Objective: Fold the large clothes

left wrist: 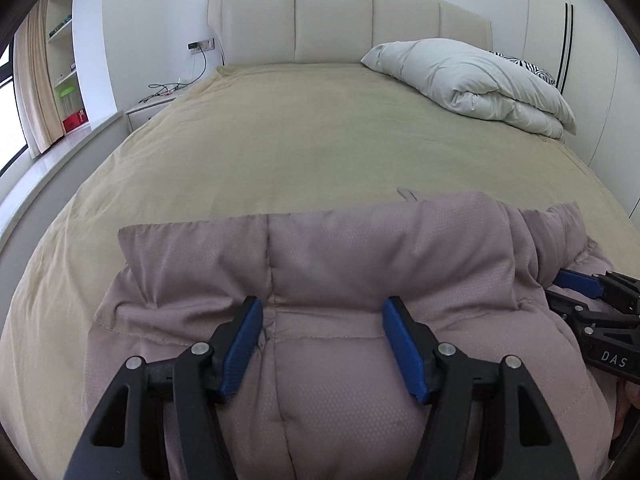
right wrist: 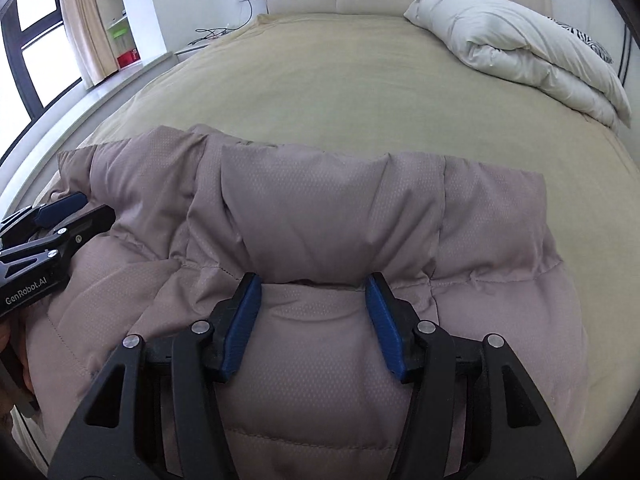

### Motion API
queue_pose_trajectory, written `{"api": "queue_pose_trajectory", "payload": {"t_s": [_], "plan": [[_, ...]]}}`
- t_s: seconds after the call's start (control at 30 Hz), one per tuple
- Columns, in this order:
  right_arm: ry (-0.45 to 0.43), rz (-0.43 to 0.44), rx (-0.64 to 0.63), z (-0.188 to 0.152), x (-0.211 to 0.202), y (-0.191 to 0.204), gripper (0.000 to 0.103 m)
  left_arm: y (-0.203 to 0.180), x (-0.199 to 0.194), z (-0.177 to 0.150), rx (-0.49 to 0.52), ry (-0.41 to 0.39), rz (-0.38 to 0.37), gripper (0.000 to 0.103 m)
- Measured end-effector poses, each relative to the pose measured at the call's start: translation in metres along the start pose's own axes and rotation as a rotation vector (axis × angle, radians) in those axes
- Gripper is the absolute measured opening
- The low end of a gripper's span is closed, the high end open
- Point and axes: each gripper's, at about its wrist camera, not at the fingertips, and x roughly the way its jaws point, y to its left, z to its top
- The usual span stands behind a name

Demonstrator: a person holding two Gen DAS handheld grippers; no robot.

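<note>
Nearest the cameras, the left gripper (left wrist: pixel 322 312) hung over the padded mauve jacket (left wrist: pixel 320 264) with its blue fingers (left wrist: pixel 244 344) spread wide, gripping nothing. The right gripper (right wrist: pixel 312 288) stood the same way beside it, jaws well apart over the quilted panel below the collar. Whether the pads touched the cloth could not be told. Both tools pointed up the bed side by side, probably so the two could take or press one edge of the bulky garment together.

The jacket lay at the near end of the bed, on the tan bedspread (left wrist: pixel 280 140), its collar band (right wrist: pixel 328 200) turned toward the headboard. It looked part-folded, a thick layer doubled over.

Beyond it the bedspread was bare as far as a white folded duvet (left wrist: pixel 472 80) in the far right corner, well apart from the work. The padded headboard (left wrist: pixel 340 20) closed the view.
</note>
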Motion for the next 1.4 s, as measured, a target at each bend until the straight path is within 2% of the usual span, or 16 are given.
{"api": "queue_pose_trajectory", "payload": {"t_s": [0.3,0.43,0.73,1.13,1.3,1.4], "plan": [[-0.021,0.068,0.045,0.008,0.044,-0.019,0.054,0.006,0.023,-0.007,-0.023,0.012,-0.022,0.069],[-0.034,0.056,0.034,0.005,0.055,-0.019,0.054,0.002,0.026,-0.009,-0.015,0.014,-0.008,0.069],[-0.093,0.042,0.030,-0.003,0.059,-0.008,0.054,-0.001,0.029,-0.012,-0.018,-0.003,-0.002,0.069],[-0.128,0.018,0.023,-0.023,0.043,-0.010,0.053,-0.003,0.029,-0.014,-0.011,-0.006,0.012,0.069],[-0.120,0.016,0.015,-0.023,0.039,-0.007,0.054,0.000,0.012,-0.010,-0.019,0.050,0.000,0.069],[-0.063,0.020,-0.004,-0.016,0.022,-0.004,0.055,0.003,-0.028,-0.023,-0.018,-0.004,0.023,0.069]]}}
